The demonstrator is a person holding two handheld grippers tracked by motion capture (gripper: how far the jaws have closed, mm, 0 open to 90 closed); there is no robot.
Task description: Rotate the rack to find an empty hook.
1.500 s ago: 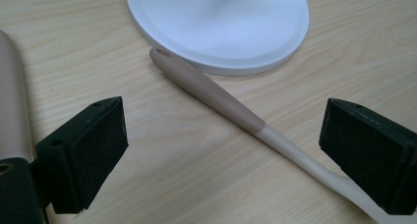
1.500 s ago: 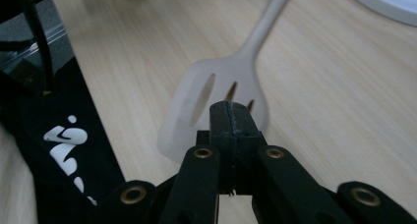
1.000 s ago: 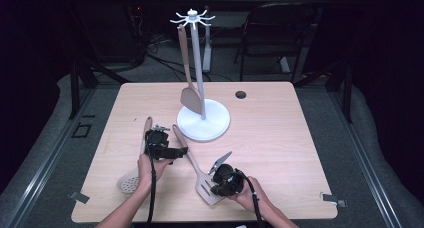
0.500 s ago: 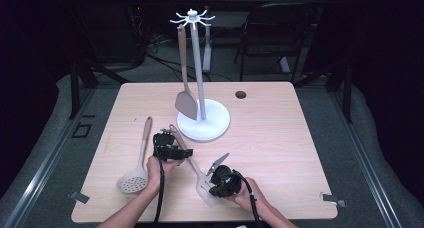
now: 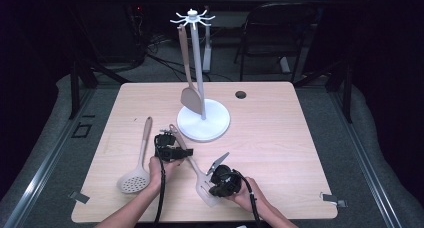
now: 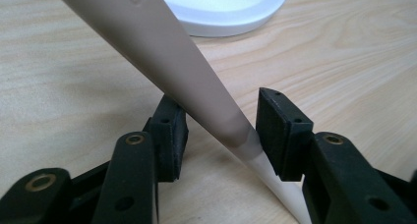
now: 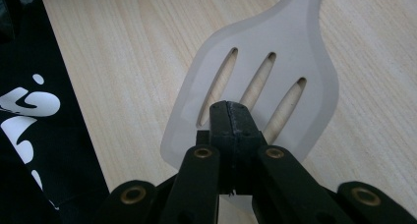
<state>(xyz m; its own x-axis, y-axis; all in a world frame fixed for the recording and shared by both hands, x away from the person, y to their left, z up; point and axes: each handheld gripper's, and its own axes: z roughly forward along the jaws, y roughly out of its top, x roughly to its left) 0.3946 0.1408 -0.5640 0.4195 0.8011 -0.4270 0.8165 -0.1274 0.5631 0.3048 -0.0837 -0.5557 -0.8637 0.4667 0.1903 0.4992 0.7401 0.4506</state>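
Where skimmer (image 5: 135,175) was covered, left gripper (image 6: 221,130) now closing around spatula handle (image 6: 196,81), untouched; right gripper (image 7: 230,118) pressed together.

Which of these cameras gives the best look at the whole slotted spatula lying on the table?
The high view: it shows the slotted spatula whole, handle to blade, lying between the left gripper and the right gripper. The left gripper view shows a stretch of its handle between open jaws; the right gripper view shows its slotted blade.
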